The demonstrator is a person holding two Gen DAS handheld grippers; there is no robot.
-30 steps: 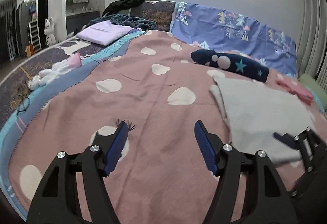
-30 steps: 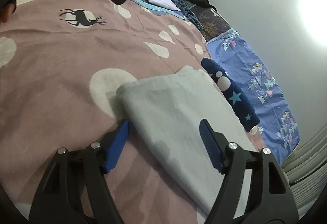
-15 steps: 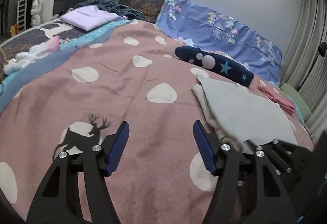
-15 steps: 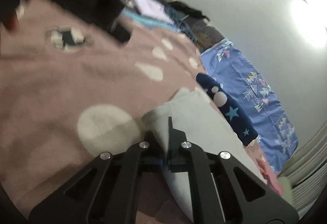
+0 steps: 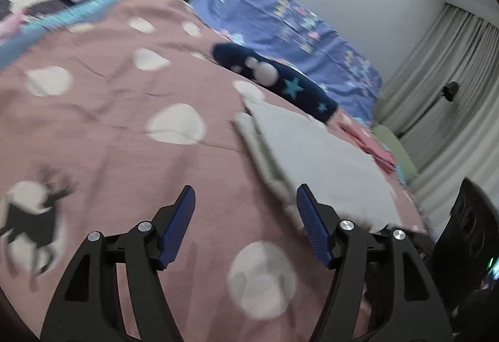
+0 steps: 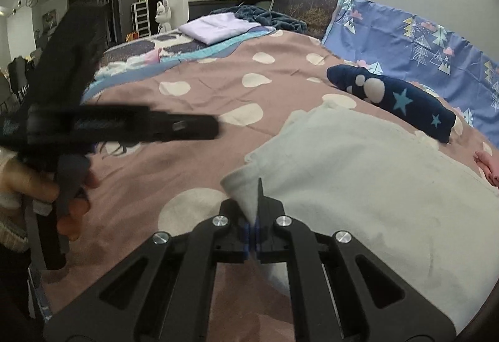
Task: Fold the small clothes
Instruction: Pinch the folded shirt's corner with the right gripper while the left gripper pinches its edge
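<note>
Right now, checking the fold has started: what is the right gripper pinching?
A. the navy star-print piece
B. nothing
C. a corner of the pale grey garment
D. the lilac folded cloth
C: the right gripper is shut on a lifted corner of the pale grey garment.

A bed (image 6: 193,167) covered by a pink blanket with pale spots and a deer print carries a folded pale grey garment (image 6: 374,173), a navy star-patterned roll (image 6: 393,98) just behind it, and a pink item (image 5: 371,145) near the edge. A folded lilac cloth (image 6: 218,26) lies at the far end.
</note>
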